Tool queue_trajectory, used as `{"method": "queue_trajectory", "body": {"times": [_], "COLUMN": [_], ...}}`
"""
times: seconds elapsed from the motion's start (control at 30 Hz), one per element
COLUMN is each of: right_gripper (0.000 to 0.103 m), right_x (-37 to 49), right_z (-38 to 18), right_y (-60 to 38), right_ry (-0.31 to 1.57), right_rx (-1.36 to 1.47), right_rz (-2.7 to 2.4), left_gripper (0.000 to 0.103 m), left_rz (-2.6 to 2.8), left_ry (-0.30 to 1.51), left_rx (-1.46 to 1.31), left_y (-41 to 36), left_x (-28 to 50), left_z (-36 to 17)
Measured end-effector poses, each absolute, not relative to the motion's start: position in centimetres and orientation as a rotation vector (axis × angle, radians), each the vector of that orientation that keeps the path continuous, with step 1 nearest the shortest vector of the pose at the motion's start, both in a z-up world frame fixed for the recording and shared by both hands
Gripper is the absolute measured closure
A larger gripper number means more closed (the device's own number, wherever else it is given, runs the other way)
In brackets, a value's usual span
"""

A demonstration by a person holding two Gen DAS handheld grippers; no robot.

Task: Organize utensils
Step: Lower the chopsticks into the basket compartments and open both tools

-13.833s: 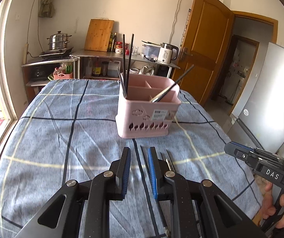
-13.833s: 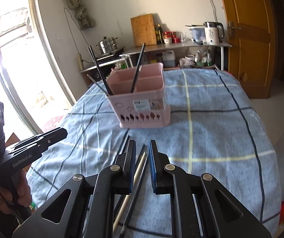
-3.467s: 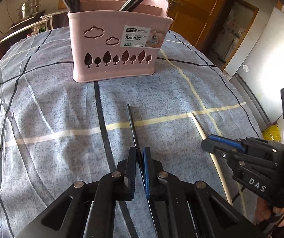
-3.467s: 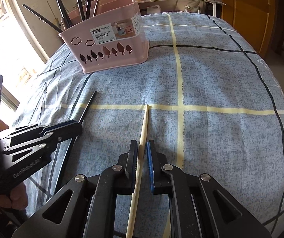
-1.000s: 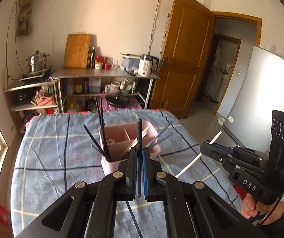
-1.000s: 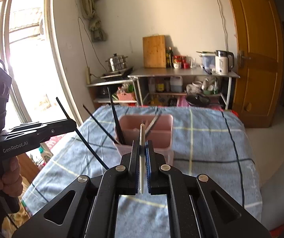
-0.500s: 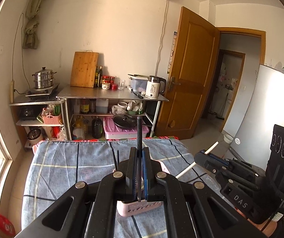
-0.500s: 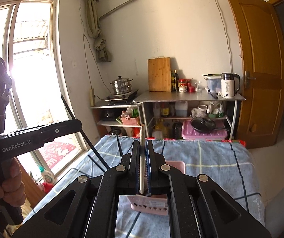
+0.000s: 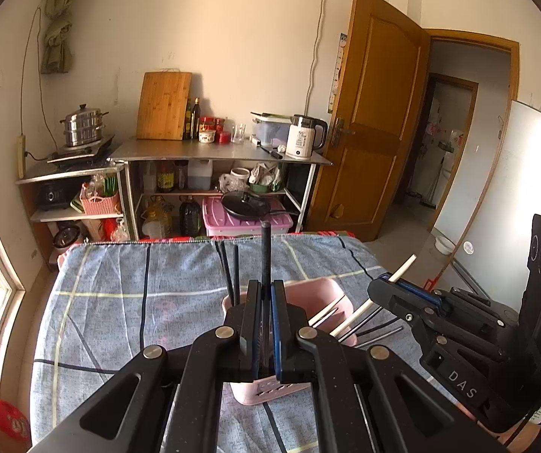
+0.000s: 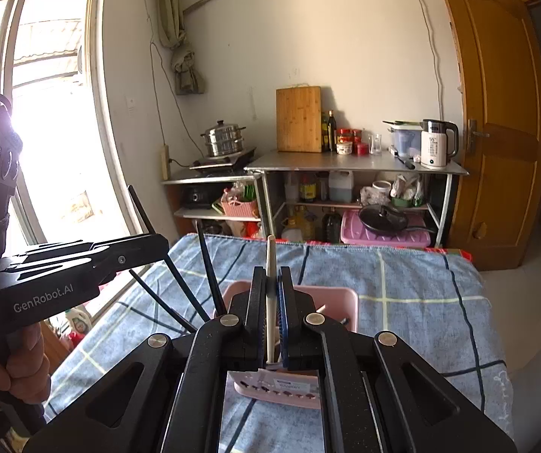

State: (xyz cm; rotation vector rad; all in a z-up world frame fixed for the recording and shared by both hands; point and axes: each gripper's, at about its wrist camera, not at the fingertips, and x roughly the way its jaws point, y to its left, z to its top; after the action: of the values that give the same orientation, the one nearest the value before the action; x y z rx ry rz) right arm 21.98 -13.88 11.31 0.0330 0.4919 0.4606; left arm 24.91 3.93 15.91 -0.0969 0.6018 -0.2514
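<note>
While both tools were raised higher half a second ago, the left gripper (image 9: 265, 294), clenching a black chopstick (image 9: 265, 249), and right gripper (image 10: 271, 283), clenching a pale chopstick (image 10: 270, 264), are now descending over the pink basket (image 9: 319, 294).

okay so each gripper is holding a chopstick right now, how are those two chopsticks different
Colour: the black chopstick in the left gripper is dark, while the pale chopstick in the right gripper is cream-white.

Tip: in its own wrist view the black one's end looks blunt and flat; the pale one's looks rounded.

Shared: both are thin straight sticks, each pinched between shut fingers and held above the pink utensil basket.
</note>
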Motion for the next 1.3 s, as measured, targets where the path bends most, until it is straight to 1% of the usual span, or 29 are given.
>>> {"method": "queue_trajectory", "body": {"times": [0.3,0.57,0.77,0.87,1.3], "right_gripper": [0.097,0.094,0.094,0.093,0.093], "right_x": [22.6,22.0,20.3,19.0,12.3], "right_z": [9.2,9.5,10.2,10.1,7.8], "right_y": [-13.6,-14.1,-15.7,-16.7,-19.3], "right_ry": [0.571,0.576,0.564,0.562,0.588], "right_rx": [0.018,0.012,0.041,0.053,0.073], "right_rz": [0.465,0.453,0.444,0.443,0.440], "left_gripper": [0.099,0.098,0.097,0.095,0.093], "left_rz": [-0.255,-0.248,-0.246,-0.249,-0.223], "left_ry": [0.661,0.645,0.600,0.586,0.610], "left_rx": [-0.092,-0.080,-0.094,-0.105,-0.126], "left_y": [3.6,3.8,4.2,4.4,3.4], "left_x": [24.9,23.5,20.9,19.2,12.7], "left_z": [12.6,13.0,14.1,14.1,10.5]}}
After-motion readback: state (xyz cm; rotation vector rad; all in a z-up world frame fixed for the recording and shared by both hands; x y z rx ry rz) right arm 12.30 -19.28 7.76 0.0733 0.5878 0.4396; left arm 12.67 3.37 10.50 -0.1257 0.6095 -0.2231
